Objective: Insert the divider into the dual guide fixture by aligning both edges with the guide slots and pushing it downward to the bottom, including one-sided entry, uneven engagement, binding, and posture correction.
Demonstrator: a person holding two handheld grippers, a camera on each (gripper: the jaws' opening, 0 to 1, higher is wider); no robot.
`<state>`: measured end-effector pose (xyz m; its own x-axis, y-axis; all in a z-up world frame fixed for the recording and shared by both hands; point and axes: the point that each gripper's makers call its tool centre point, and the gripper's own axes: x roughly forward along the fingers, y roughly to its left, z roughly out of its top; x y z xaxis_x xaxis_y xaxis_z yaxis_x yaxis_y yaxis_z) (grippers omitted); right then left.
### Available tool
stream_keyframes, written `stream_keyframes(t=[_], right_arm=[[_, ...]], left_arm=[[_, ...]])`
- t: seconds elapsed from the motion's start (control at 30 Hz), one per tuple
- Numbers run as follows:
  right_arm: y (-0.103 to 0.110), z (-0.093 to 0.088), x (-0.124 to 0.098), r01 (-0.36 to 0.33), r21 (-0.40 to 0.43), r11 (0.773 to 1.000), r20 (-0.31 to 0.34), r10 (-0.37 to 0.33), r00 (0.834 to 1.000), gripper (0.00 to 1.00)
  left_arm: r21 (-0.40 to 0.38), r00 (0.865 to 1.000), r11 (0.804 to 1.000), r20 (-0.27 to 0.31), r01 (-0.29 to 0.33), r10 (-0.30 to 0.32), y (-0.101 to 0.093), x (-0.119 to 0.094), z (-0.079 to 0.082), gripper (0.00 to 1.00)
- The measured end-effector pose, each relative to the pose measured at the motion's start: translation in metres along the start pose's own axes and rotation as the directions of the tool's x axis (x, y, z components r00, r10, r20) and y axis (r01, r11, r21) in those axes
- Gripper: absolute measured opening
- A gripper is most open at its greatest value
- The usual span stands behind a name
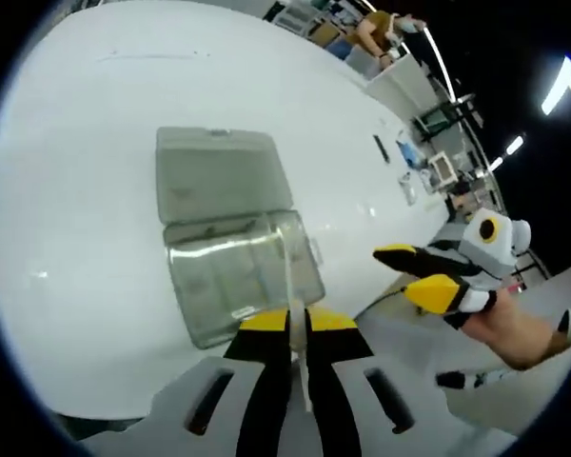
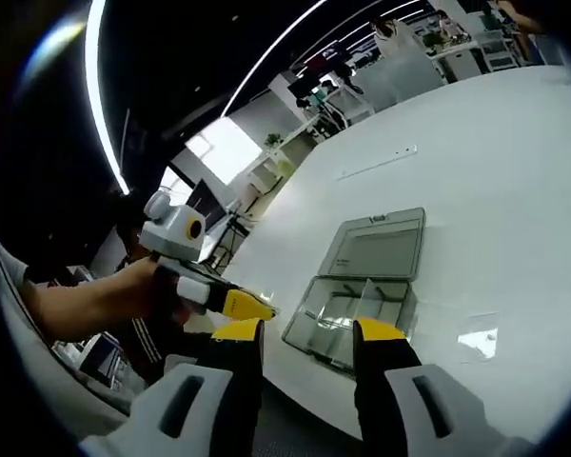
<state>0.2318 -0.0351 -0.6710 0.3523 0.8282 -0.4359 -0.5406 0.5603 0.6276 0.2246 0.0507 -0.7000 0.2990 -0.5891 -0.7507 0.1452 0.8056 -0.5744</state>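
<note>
Left tongs [image 1: 298, 328] pinch thin clear divider [image 1: 296, 328]; right tongs [image 2: 307, 330] spread above transparent box [image 2: 357, 309].

- A large white desk [image 1: 95, 143] with a rounded edge carries the things; in the right gripper view its top [image 2: 514, 162] runs far back.
- A clear plastic box [image 1: 243, 271] lies flat on the desk near its near edge, its lid [image 1: 219, 171] folded open and resting on the desk top behind it.
- In the right gripper view the same box [image 2: 352, 319] sits close to the desk edge, and a small clear piece [image 2: 478, 338] lies on the desk just beside it.
- A thin dark strip [image 1: 380, 148] lies further off on the desk, well apart from the box.
</note>
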Motion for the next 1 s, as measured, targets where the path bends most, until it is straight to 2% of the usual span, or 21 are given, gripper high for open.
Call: stream_keyframes(t=[0.27,0.53,0.8,1.0], right_arm=[[-0.002,-0.004,-0.002,-0.003,-0.043,0.999,-0.011,0.002,1.0,0.33],[-0.002,-0.008,-0.005,-0.011,-0.056,0.998,-0.014,0.01,1.0,0.33],[-0.002,-0.011,-0.008,-0.02,-0.08,0.997,-0.022,0.018,1.0,0.34],[0.0,-0.012,-0.009,-0.029,-0.145,0.989,-0.032,0.024,0.999,0.35]], left_arm=[[-0.022,0.995,0.996,-0.061,-0.082,0.08,0.014,0.004,0.003,0.02],[-0.06,0.983,0.987,-0.122,-0.147,0.139,0.022,0.013,0.004,0.02],[-0.08,0.974,0.979,-0.15,-0.185,0.172,0.026,0.02,0.005,0.02],[-0.081,0.964,0.972,-0.17,-0.219,0.203,0.033,0.025,0.004,0.02]])
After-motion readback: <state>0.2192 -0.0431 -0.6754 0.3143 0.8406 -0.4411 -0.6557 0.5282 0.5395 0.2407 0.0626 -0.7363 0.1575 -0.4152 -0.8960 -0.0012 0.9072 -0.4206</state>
